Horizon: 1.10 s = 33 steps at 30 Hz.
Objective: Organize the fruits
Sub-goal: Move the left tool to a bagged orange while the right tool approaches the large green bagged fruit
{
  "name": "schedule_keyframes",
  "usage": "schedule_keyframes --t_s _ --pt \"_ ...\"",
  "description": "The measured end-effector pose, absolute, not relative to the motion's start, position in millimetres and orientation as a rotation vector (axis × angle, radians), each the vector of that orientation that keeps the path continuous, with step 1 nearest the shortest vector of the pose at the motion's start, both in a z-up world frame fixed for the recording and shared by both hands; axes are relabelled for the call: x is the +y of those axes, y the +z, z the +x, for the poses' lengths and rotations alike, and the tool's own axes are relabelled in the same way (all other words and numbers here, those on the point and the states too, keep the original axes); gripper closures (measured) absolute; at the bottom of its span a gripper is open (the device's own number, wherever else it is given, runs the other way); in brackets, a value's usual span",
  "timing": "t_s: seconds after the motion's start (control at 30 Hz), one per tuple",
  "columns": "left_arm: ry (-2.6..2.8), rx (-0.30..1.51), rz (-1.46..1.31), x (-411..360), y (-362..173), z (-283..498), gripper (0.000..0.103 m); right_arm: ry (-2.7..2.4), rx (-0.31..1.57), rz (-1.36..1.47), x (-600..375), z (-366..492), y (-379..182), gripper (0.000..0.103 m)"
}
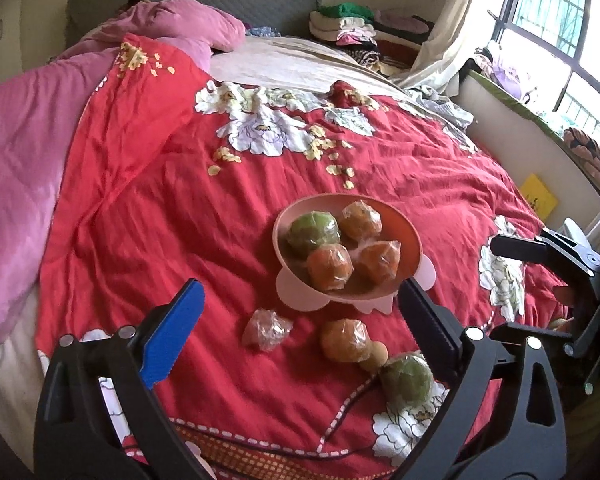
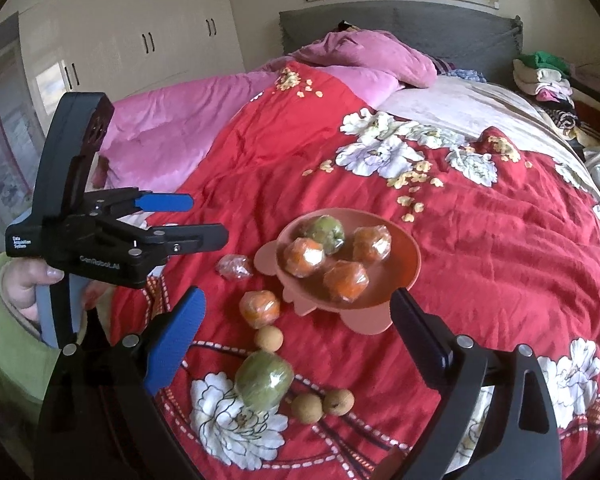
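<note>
A pink bowl [image 1: 284, 216] [image 2: 412, 248] stands on the red flowered quilt and holds one green and three orange wrapped fruits. Loose on the quilt in front of it lie a small reddish wrapped fruit [image 2: 234, 266], an orange wrapped one [image 2: 260, 308], a green wrapped one [image 2: 264, 378] and three small brown round fruits [image 2: 269, 338]. My left gripper [image 1: 300, 286] [image 2: 208, 220] hovers open near the bowl's left side, nothing between its fingers. My right gripper [image 2: 298, 294] [image 1: 496, 290] is open too, above the loose fruits, holding nothing.
A hand in a green sleeve [image 2: 24, 280] holds the left gripper. A pink duvet [image 1: 20, 160] is bunched on the bed's left. Folded clothes [image 1: 348, 24] are stacked by the grey headboard. The bed's right edge meets a low ledge under the window [image 1: 500, 128].
</note>
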<state>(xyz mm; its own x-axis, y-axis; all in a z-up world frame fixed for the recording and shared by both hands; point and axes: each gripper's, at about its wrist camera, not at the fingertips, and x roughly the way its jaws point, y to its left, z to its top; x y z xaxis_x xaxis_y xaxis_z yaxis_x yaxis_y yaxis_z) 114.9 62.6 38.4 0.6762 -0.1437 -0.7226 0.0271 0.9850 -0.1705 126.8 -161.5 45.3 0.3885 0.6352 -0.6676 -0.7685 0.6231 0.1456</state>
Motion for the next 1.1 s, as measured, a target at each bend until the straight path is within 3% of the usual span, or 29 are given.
schedule_keyframes --t_s 1.1 --pt "-0.104 0.898 -0.134 57.6 17.7 97.0 0.012 0.958 0.874 -0.289 -146.2 82.3 1.3 0.01"
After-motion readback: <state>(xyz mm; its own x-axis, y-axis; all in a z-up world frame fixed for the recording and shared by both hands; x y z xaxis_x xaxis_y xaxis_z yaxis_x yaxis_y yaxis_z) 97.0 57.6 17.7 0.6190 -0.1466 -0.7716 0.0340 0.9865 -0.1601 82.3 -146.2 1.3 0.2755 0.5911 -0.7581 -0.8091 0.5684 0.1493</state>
